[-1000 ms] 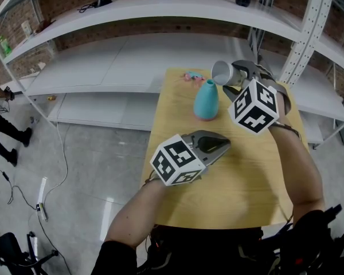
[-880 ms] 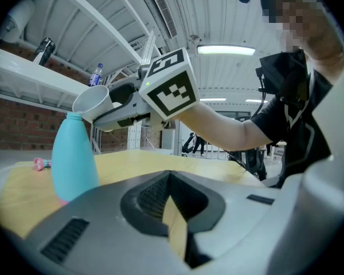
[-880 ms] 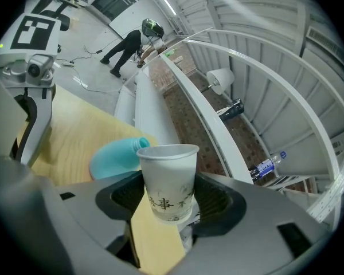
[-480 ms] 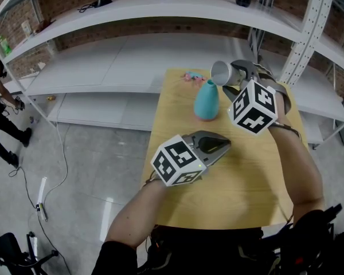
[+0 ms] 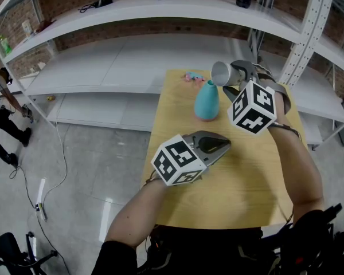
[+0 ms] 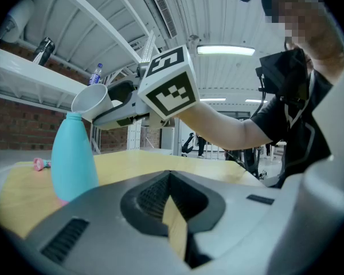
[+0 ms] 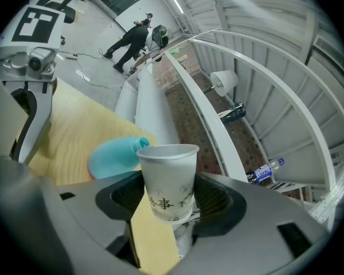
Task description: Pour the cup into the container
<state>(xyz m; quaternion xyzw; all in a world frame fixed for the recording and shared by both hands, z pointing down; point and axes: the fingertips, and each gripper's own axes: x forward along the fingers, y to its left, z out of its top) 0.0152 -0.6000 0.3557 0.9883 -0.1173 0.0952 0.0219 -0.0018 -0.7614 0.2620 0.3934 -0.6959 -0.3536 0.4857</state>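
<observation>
Wooden table (image 5: 241, 176), white shelving (image 5: 132, 56) behind. Right gripper (image 5: 234, 76) clamps the paper cup (image 5: 221, 72), tipped sideways, rim just up-right of the teal container (image 5: 206, 99)'s narrow mouth. Left gripper (image 5: 221, 146) hangs back, pinched together, empty.

White metal shelving (image 5: 126, 62) spans ten to two o'clock against a red brick wall (image 5: 120, 27); glossy grey floor (image 5: 80, 211) lies at eight o'clock beside the light wooden table (image 5: 229, 193).
</observation>
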